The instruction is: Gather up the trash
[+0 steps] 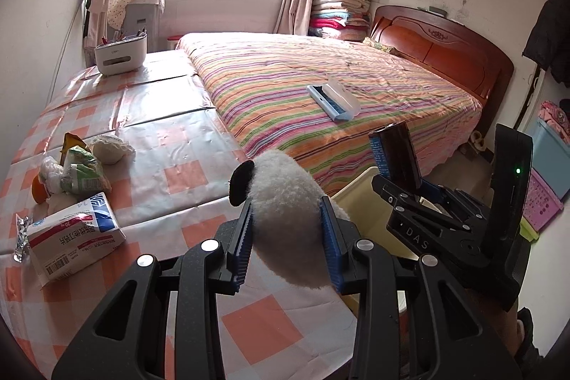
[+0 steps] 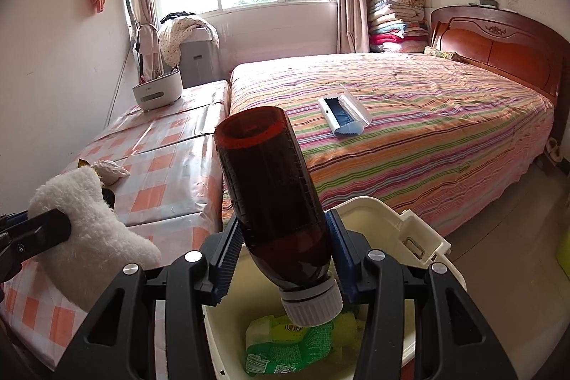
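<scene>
My left gripper (image 1: 286,230) is shut on a white plush toy (image 1: 285,202) with a black ear, held over the table's near edge; it also shows at the left of the right wrist view (image 2: 92,223). My right gripper (image 2: 283,260) is shut on a brown bottle (image 2: 270,187) with a white cap, cap down, above the open cream trash bin (image 2: 377,212). A green wrapper (image 2: 285,348) lies inside the bin. In the left wrist view the bottle (image 1: 395,155) and right gripper (image 1: 452,219) are at the right. Trash on the table: a white medicine box (image 1: 74,237), a green packet (image 1: 83,173), crumpled tissue (image 1: 110,148).
The checkered table (image 1: 160,138) stands beside a bed with a striped cover (image 1: 338,88). A lint roller (image 1: 333,97) lies on the bed. A white organizer (image 1: 119,54) stands at the table's far end. Coloured baskets (image 1: 545,187) stand on the floor at the right.
</scene>
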### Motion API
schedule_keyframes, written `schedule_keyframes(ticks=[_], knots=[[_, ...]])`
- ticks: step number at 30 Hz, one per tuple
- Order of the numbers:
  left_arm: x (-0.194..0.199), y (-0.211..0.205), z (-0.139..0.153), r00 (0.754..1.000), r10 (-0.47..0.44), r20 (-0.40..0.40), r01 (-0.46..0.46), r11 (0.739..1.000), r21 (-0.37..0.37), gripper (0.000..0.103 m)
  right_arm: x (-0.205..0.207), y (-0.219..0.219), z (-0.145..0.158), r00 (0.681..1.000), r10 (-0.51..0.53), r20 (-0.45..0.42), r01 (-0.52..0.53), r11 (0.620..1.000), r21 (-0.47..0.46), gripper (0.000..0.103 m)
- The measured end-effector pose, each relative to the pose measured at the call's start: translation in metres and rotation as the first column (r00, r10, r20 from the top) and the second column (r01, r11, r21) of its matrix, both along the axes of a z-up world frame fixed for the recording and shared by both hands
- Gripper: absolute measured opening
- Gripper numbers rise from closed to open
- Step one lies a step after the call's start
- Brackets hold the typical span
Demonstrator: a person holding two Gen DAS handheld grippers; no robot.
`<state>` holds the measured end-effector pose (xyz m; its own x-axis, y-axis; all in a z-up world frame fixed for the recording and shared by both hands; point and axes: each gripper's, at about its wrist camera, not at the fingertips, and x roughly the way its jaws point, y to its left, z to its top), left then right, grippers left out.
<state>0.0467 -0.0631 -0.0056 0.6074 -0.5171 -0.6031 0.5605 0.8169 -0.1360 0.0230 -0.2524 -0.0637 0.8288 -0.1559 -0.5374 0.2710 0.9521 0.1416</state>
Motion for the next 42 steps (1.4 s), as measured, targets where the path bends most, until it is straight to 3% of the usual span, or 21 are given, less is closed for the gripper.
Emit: schedule_keyframes(ticks=[14,16,18,24,31,42], knots=[[0.001,-0.037,-0.010,0.998,-0.055,-0.023,0.056,0.998,0.007,0.035,-0.009,-0.027,-0.009,0.995,-0.095,-0.027,0.096,0.994,0.047,0.047],[0.002,-0.040,-0.012,0.998,-0.057,-0.027,0.058,0.998,0.010,0.035,-0.009,-0.028,-0.009,0.995,-0.099,-0.029,0.101,0.993,0.059,0.049],[0.004,-0.042,-0.013,0.998,-0.060,-0.031,0.060,0.998,0.013,0.035,-0.011,-0.030,-0.008,0.994,-0.111,-0.018,0.112,0.992,0.060,0.063],[0.008,-0.047,-0.016,0.997,-0.059,-0.041,0.060,0.998,0.012,0.035,-0.015,-0.035,-0.006,0.991,-0.134,0.007,0.133,0.988,0.082,0.066],[0.010,-0.058,-0.022,0.996,-0.068,-0.054,0.069,0.997,0.024,0.035,-0.035,-0.056,0.004,0.967,-0.233,0.100,0.217,0.965,0.146,0.066],[0.009,-0.084,-0.030,0.993,-0.102,-0.066,0.105,0.994,0.044,0.035,-0.067,-0.074,0.019,0.901,-0.358,0.246,0.309,0.926,0.215,0.070]])
